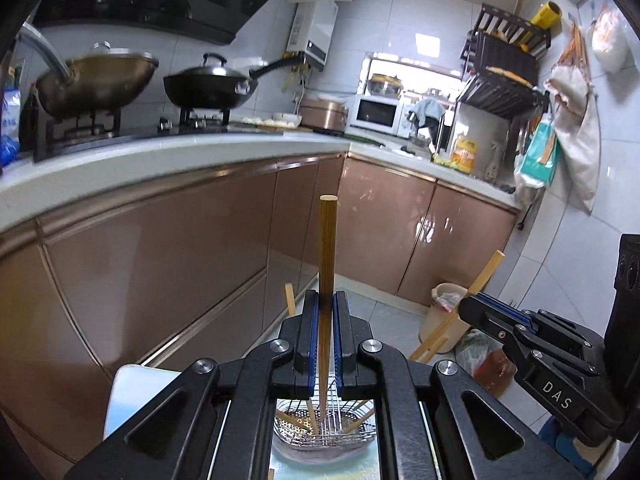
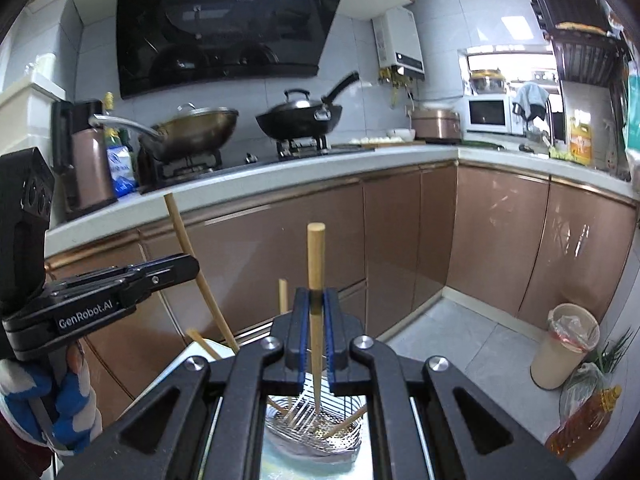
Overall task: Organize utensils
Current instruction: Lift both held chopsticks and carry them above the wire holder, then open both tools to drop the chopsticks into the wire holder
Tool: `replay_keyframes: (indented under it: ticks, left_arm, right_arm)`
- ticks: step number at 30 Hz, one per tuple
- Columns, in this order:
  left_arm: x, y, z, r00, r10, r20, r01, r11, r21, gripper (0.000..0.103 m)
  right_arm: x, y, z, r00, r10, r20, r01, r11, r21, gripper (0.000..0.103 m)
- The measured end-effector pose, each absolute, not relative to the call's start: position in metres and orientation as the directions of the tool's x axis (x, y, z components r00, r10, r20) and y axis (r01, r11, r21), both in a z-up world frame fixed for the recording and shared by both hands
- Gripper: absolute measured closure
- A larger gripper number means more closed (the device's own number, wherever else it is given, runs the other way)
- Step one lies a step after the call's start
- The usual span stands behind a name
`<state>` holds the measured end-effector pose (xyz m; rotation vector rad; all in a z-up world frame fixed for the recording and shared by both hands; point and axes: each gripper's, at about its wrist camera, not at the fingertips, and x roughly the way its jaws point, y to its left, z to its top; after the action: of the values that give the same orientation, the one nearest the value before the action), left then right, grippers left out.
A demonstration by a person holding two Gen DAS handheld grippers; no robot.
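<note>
My left gripper (image 1: pixel 327 300) is shut on a dark brown chopstick (image 1: pixel 328 240) that stands upright, its lower end over a wire utensil basket (image 1: pixel 326 428) holding several chopsticks. My right gripper (image 2: pixel 316 298) is shut on a pale wooden chopstick (image 2: pixel 316 256), also upright, its tip down in the same basket (image 2: pixel 316 428). The right gripper shows at the right of the left wrist view (image 1: pixel 480 312) with its pale chopstick (image 1: pixel 476 288). The left gripper shows at the left of the right wrist view (image 2: pixel 176 266) with its chopstick (image 2: pixel 188 252).
Brown cabinet fronts (image 1: pixel 200 248) stand ahead under a white counter (image 1: pixel 160 160) with two woks (image 2: pixel 300 118) on a stove. A beige bin (image 2: pixel 564 344) and an oil bottle (image 2: pixel 580 420) stand on the floor at right. A white surface (image 1: pixel 136 384) lies under the basket.
</note>
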<state>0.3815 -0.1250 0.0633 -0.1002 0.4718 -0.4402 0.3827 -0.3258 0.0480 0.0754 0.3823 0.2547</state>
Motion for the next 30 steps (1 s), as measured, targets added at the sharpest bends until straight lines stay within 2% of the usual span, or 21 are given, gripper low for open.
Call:
replay_keyframes:
  ticks: [5,15,26,28,30]
  left_arm:
    - [0.398,-0.135,0.035,0.792,-0.427,-0.436,0.375,0.904,-0.205,0.097]
    - [0.406,-0.156,-0.001,0.789,-0.390,-0.474,0.364,0.919,-0.150,0.097]
    - [0.406,-0.161,-0.011,0.772,-0.354,-0.527,0.345,0.931,-0.119,0.096]
    - [0.403,-0.159,-0.008,0.775,-0.355,-0.523,0.348,0.930,-0.116,0.091]
    - [0.396,-0.155,-0.001,0.781,-0.355,-0.513,0.345,0.931,-0.119,0.070]
  right_arm:
    - [0.404,-0.329,0.016,0.882,0.260,-0.392,-0.220,0.965,0.145,0.097]
    - [0.418,-0.329,-0.029,0.850,0.259,-0.458,-0.203,0.965,0.168,0.097]
    - [0.406,-0.342,-0.030,0.855,0.235,-0.462,-0.169,0.969,0.181,0.095]
    - [0.401,-0.342,-0.026,0.859,0.229,-0.458,-0.164,0.970,0.178,0.095]
    - [0.395,-0.343,-0.021,0.863,0.227,-0.451,-0.161,0.971,0.179,0.095]
